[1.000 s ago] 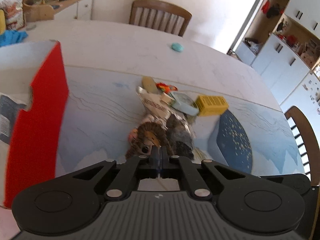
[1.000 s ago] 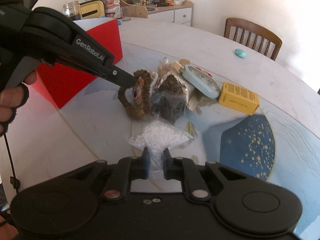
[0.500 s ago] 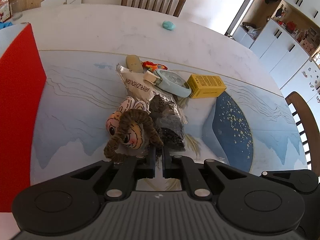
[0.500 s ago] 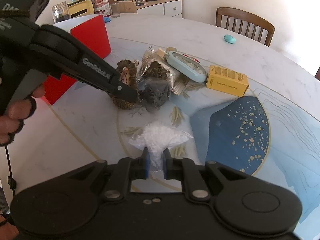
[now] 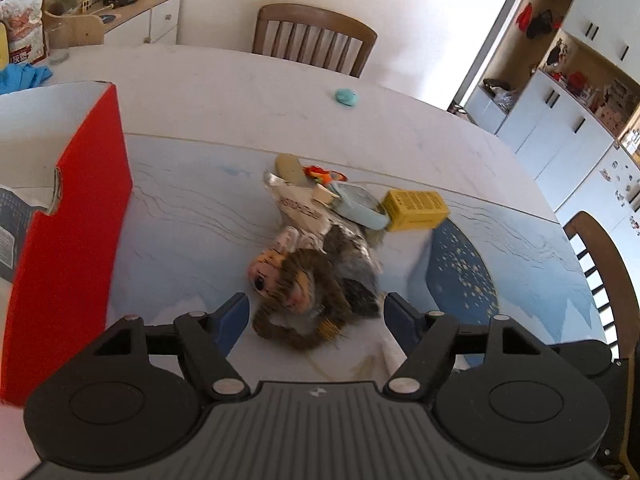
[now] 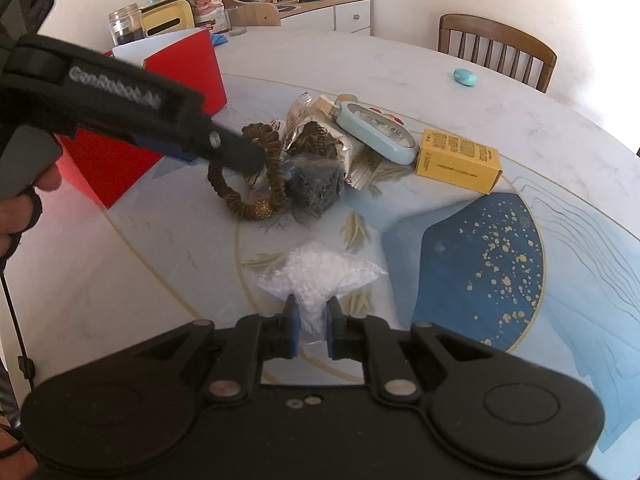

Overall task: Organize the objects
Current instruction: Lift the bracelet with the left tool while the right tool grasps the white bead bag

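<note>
Left tool [image 5: 316, 316]: spread wide around the plush toy [image 5: 298, 288], center tabletop [image 5: 224, 92].
Right tool [image 6: 311, 330]: pinching the bead bag [image 6: 320, 276], at 6 o'clock.
Risk: closing may snag the dark packet [image 6: 316, 184] at 3 o'clock.

Both wrist views look down, close, at one pile [image 5: 320, 240] — from opposite sides

Black left gripper [image 6: 240, 156], blurred "GenRobot.AI"-like lettering; blue pads [image 5: 234, 316]; silver screws.
</note>
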{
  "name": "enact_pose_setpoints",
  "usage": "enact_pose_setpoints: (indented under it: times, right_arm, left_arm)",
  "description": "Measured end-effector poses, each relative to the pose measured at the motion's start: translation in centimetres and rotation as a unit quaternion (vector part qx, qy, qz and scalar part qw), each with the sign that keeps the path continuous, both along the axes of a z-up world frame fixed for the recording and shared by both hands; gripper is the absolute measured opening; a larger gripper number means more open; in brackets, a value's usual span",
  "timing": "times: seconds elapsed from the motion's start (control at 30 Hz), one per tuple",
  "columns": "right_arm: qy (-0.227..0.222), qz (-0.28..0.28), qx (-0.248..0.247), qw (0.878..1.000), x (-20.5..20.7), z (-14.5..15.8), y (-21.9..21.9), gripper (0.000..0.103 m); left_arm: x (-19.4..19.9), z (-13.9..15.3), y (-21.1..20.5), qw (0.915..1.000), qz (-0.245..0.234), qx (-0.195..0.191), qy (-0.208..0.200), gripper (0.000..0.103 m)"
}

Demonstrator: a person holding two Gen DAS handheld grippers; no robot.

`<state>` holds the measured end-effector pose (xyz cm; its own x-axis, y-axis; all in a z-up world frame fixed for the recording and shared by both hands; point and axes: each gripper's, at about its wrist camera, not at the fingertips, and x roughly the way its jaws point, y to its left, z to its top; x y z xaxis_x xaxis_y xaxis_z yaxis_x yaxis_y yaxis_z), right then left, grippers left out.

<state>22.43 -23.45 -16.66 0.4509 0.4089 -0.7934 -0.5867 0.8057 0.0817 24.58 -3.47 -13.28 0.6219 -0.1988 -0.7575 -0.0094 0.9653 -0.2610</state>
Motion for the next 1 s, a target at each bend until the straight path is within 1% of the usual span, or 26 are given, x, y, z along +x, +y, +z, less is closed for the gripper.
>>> enact_pose_setpoints:
  times: [0.07, 0.13, 0.17, 0.3, 0.33, 0.4, 0.43, 0.5, 0.57, 0.63, 0.67, 0.7, 0.8, 1.0]
  right_arm:
    - [-0.001, 0.002, -0.001, 1.0, 0.0, 0.0, 0.1, 0.011]
    - [-0.001, 0.003, -0.003, 1.0, 0.0, 0.0, 0.2, 0.011]
    - [-0.001, 0.003, -0.004, 1.0, 0.0, 0.0, 0.2, 0.011]
    - [-0.002, 0.004, -0.007, 1.0, -0.1, 0.0, 0.3, 0.011]
    - [-0.002, 0.003, -0.008, 1.0, -0.1, 0.0, 0.3, 0.011]
    - [-0.002, 0.003, -0.008, 1.0, -0.1, 0.0, 0.4, 0.011]
    - [-0.003, 0.003, -0.009, 1.0, -0.1, 0.0, 0.4, 0.011]
    - [-0.003, 0.003, -0.009, 1.0, -0.1, 0.0, 0.4, 0.011]
    - [-0.003, 0.002, -0.009, 1.0, -0.2, 0.0, 0.4, 0.011]
    - [-0.003, 0.003, -0.009, 1.0, -0.2, 0.0, 0.4, 0.011]
    - [-0.003, 0.003, -0.009, 1.0, -0.2, 0.0, 0.4, 0.011]
    - [-0.003, 0.003, -0.009, 1.0, -0.2, 0.0, 0.4, 0.011]
    - [-0.004, 0.003, -0.01, 1.0, -0.2, 0.0, 0.5, 0.011]
    - [-0.006, 0.0, -0.014, 1.0, -0.4, 0.0, 0.7, 0.011]
  left_arm:
    - [0.5, -0.2, 0.5, 1.0, 0.008, 0.003, -0.004, 0.074]
    - [0.9, 0.0, 0.7, 0.9999, 0.008, 0.002, -0.013, 0.074]
    - [1.0, 0.0, 0.6, 0.9998, 0.006, 0.008, -0.019, 0.074]
    - [1.5, 0.1, -0.5, 0.9985, -0.021, 0.034, -0.036, 0.074]
    - [1.6, 0.0, -0.8, 0.9981, -0.026, 0.042, -0.037, 0.072]
    - [1.8, -0.2, -1.3, 0.9973, -0.031, 0.054, -0.039, 0.061]
    - [1.8, -0.2, -1.4, 0.997, -0.033, 0.058, -0.039, 0.058]
    - [1.8, -0.3, -1.6, 0.9963, -0.036, 0.066, -0.042, 0.042]
    - [1.8, -0.3, -1.8, 0.9954, -0.039, 0.077, -0.043, 0.035]
    - [1.7, -0.3, -1.9, 0.9948, -0.039, 0.083, -0.046, 0.033]
    - [1.6, -0.4, -2.0, 0.9941, -0.039, 0.09, -0.047, 0.027]
    - [1.5, -0.4, -2.1, 0.9931, -0.04, 0.098, -0.049, 0.019]
    - [1.3, -0.3, -2.1, 0.9923, -0.04, 0.104, -0.055, 0.009]
    - [0.7, -0.1, -2.1, 0.9914, -0.052, 0.1, -0.065, 0.002]
